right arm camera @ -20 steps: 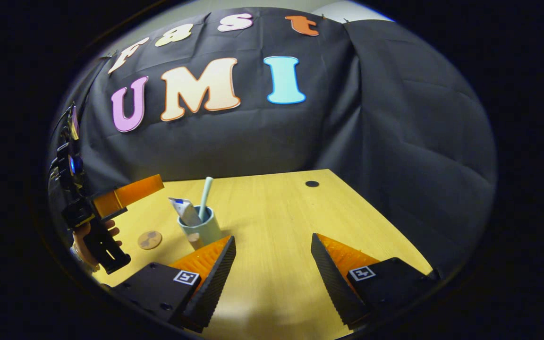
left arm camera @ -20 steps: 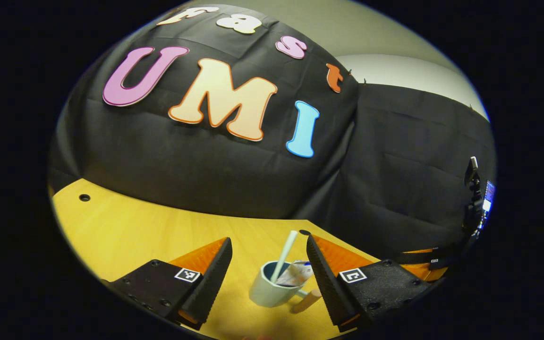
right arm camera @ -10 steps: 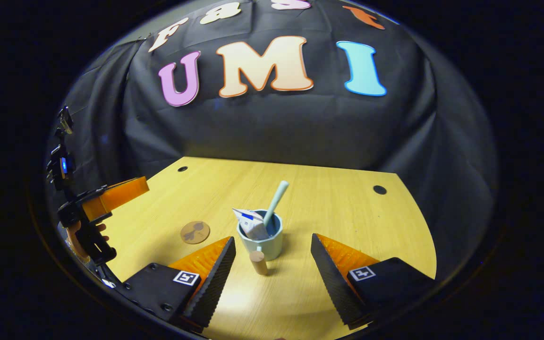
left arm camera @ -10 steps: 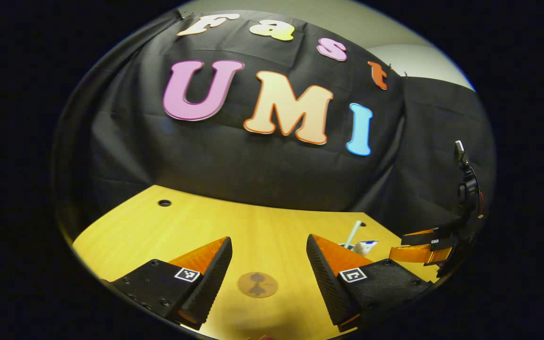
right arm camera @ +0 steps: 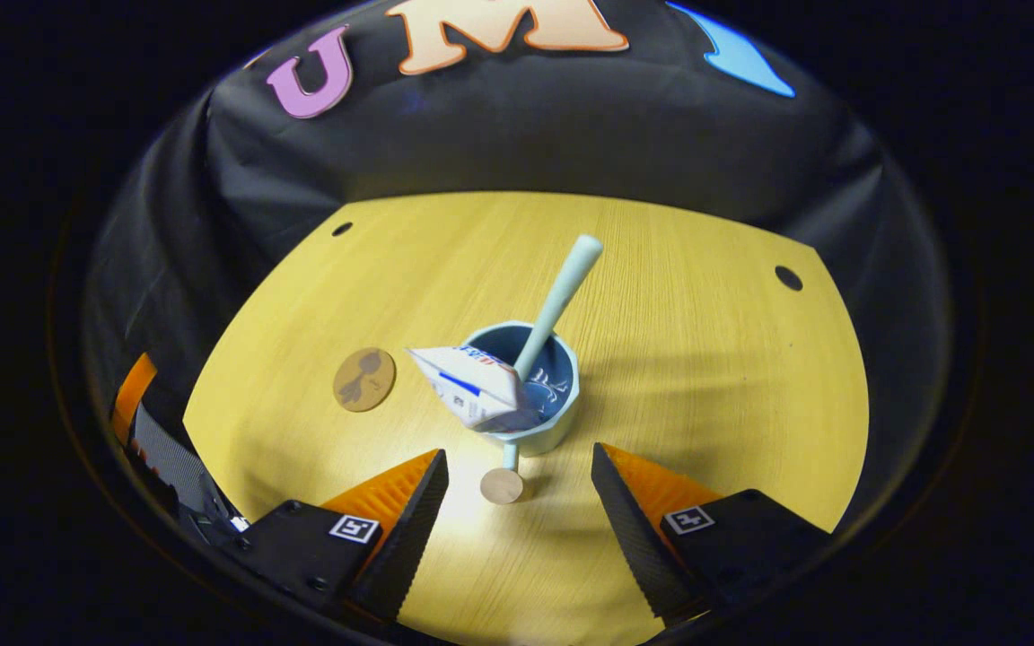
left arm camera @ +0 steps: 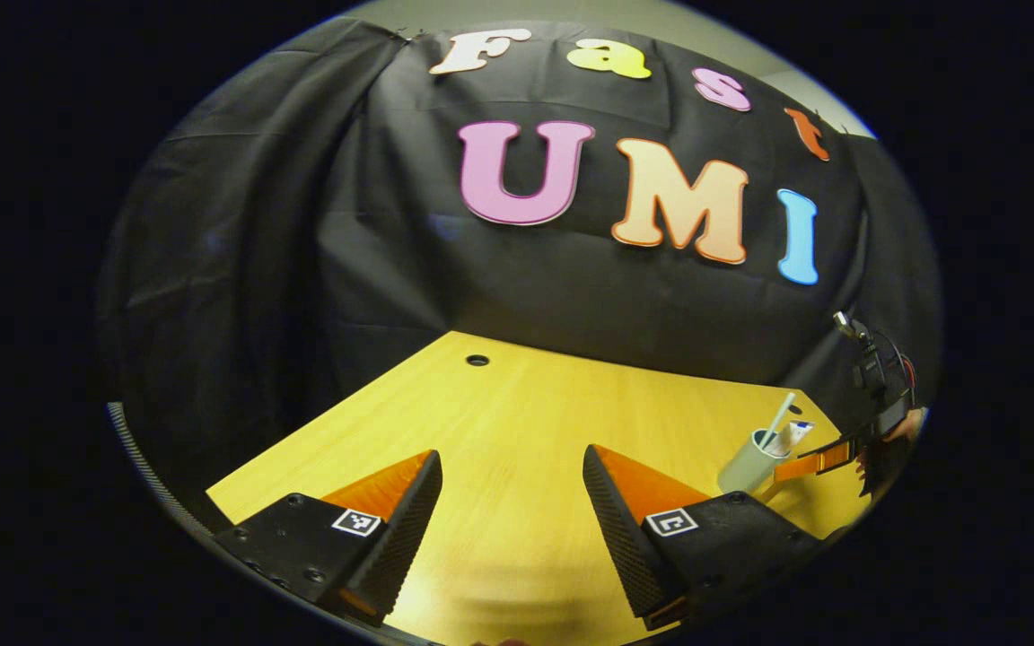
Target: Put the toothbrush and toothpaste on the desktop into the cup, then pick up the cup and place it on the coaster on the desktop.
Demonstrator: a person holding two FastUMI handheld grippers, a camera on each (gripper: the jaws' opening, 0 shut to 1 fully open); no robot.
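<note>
Right now my right gripper (right arm camera: 517, 502) hangs spread wide above the cup (right arm camera: 530, 386), centre frame, grasping nothing. Toothbrush (right arm camera: 557, 301) and toothpaste (right arm camera: 472, 386) both sit in it, so loading looks done; cup pickup is the step in hand. Handle knob (right arm camera: 502, 485) points at me, between the jaws. Coaster (right arm camera: 363, 379) lies left of the cup, apart. Next: descend, clamp the handle, lift, carry left. Left gripper (left arm camera: 512, 502) is released over bare desktop (left arm camera: 517, 413).
</note>
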